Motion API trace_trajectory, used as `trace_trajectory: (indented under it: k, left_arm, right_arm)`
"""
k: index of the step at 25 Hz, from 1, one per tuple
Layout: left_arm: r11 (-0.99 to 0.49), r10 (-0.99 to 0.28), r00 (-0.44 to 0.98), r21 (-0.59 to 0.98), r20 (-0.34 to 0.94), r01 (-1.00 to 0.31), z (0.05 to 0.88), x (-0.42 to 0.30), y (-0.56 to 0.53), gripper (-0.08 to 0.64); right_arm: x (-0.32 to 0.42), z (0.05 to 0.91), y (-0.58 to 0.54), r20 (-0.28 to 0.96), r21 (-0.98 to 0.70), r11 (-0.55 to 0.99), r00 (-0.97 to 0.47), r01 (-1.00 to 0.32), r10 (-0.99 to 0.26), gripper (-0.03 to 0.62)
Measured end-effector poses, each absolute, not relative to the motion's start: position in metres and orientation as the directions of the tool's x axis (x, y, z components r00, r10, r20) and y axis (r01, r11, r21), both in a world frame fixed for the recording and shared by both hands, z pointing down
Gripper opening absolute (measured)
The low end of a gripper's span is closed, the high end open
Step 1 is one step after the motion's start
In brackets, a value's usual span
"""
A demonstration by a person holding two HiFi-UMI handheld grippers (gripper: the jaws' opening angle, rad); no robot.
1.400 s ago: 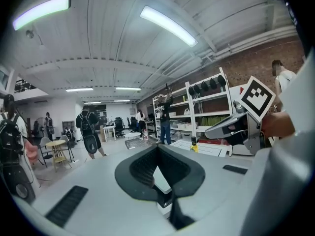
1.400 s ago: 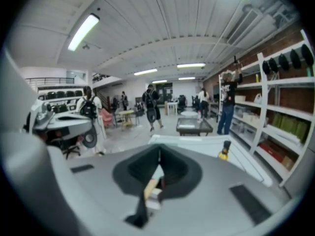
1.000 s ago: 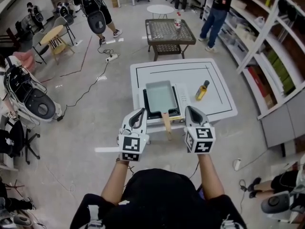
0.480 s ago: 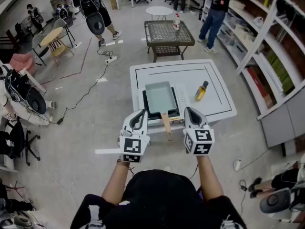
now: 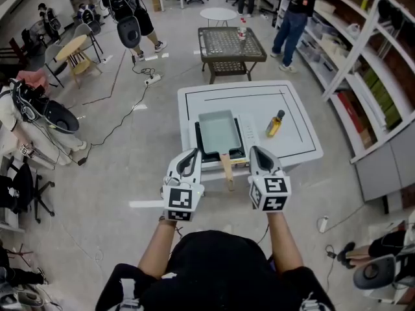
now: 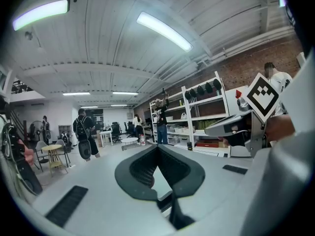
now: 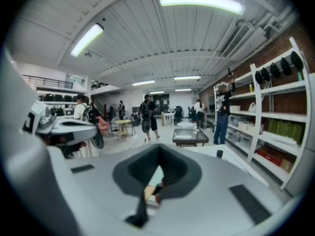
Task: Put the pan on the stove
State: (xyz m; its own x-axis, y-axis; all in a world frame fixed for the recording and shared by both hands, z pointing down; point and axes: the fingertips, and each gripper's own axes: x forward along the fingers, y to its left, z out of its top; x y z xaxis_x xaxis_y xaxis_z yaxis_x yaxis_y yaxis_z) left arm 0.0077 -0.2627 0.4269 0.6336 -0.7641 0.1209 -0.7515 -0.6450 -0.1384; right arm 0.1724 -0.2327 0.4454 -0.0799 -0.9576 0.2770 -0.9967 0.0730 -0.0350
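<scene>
Workshop floor surrounds a low white table [image 5: 298,149]. On it the pan [image 5: 218,131] sits on the stove [image 5: 248,132], just ahead of the 2 grippers, with its handle pointing back between them. The left gripper [image 5: 190,154] and right gripper [image 5: 257,152] have their jaws closed on nothing. A bottle [image 5: 275,122] stands ahead-right of the right gripper.

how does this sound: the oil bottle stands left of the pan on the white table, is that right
Not quite. The oil bottle stands right of the pan, not left, on the white table. The head view shows it.
</scene>
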Motion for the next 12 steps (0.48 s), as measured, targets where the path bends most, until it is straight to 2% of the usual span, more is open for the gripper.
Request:
trace_trajectory:
  k: [12]
  left_arm:
    - [-0.645,-0.764,0.634,-0.12,0.122,-0.755,0.4297,0.0097,-0.2625,0.025]
  right_arm:
    - [0.1702,0.4479,-0.234,0.285,-0.032,0.085,-0.091,-0.996,-0.954,0.034]
